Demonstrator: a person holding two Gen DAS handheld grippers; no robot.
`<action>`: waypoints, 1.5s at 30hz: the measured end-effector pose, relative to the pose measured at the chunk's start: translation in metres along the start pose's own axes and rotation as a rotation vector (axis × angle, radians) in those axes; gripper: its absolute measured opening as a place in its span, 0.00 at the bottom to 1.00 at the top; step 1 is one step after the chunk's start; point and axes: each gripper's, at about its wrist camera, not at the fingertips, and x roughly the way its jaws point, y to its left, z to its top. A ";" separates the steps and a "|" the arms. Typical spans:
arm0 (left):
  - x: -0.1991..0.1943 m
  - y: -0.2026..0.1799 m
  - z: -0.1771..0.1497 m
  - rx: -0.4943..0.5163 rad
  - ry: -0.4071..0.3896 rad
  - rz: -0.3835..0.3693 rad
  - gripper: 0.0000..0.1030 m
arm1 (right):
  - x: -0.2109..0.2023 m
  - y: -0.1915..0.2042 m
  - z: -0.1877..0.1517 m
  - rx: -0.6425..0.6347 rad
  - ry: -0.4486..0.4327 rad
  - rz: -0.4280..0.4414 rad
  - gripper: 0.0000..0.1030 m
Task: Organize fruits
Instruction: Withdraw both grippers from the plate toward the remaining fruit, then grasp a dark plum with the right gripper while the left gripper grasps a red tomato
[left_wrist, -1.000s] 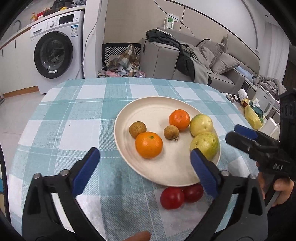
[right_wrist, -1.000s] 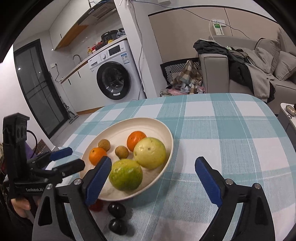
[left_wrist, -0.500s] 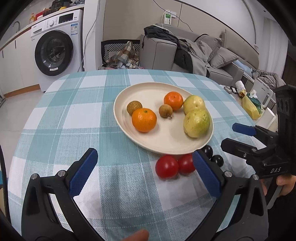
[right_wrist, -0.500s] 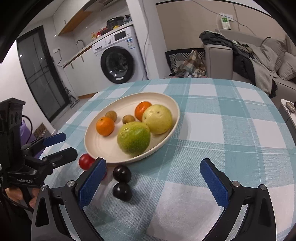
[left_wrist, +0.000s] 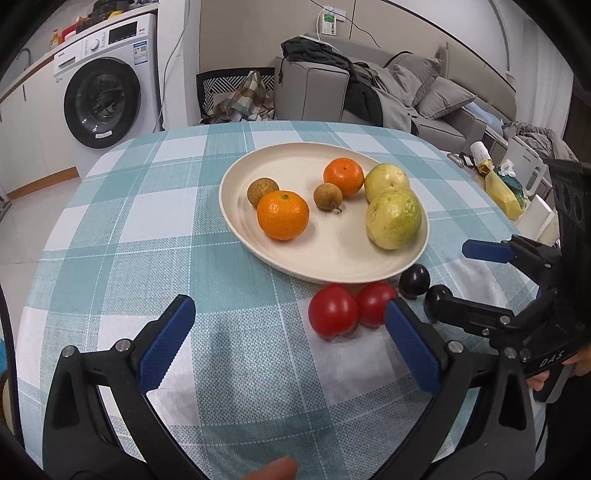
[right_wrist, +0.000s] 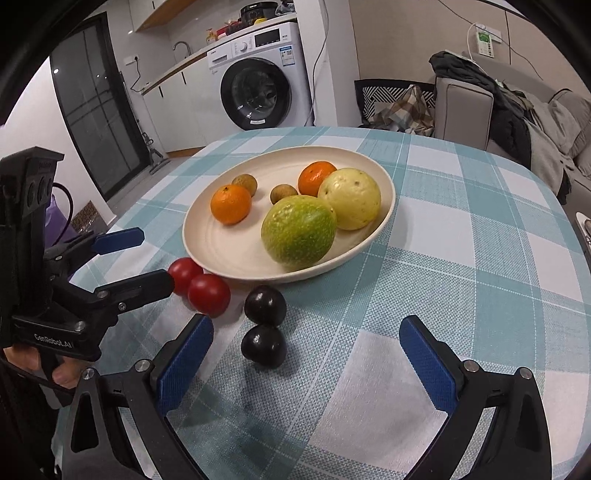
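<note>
Both hand-held grippers pulled back from plate (left_wrist: 236, 206) | left hand-held gripper (left_wrist: 291, 334) open, right hand-held gripper (right_wrist: 306, 350) open, both empty | tomatoes (left_wrist: 332, 310), dark plums (right_wrist: 265, 304) on tabletop (left_wrist: 147, 229) just before plate | straddle one plum squarely, close gently: round, rolls.

bare cloth (right_wrist: 461, 221) right of plate (right_wrist: 384, 218); tomatoes (right_wrist: 208, 295), plums (right_wrist: 264, 345) crowd its front.

Washing machine (left_wrist: 99, 99), grey sofa (left_wrist: 369, 88)

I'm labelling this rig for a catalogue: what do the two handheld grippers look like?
Both the left gripper and the right gripper are black plastic frames with silver bolts and blue textured pads. White lettering marks the bodies: "GenRobot.AI" on the left, "DAS" on the right. No sleeves show.
</note>
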 end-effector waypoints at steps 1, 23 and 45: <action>0.000 -0.001 0.000 0.005 -0.001 0.002 0.99 | 0.001 0.000 0.000 -0.003 0.006 0.001 1.00; 0.005 0.004 0.001 -0.017 0.014 -0.001 0.99 | 0.006 0.026 -0.009 -0.108 0.069 0.124 0.52; 0.014 0.013 -0.001 -0.046 0.047 0.010 0.99 | -0.003 0.028 -0.009 -0.148 0.034 0.117 0.25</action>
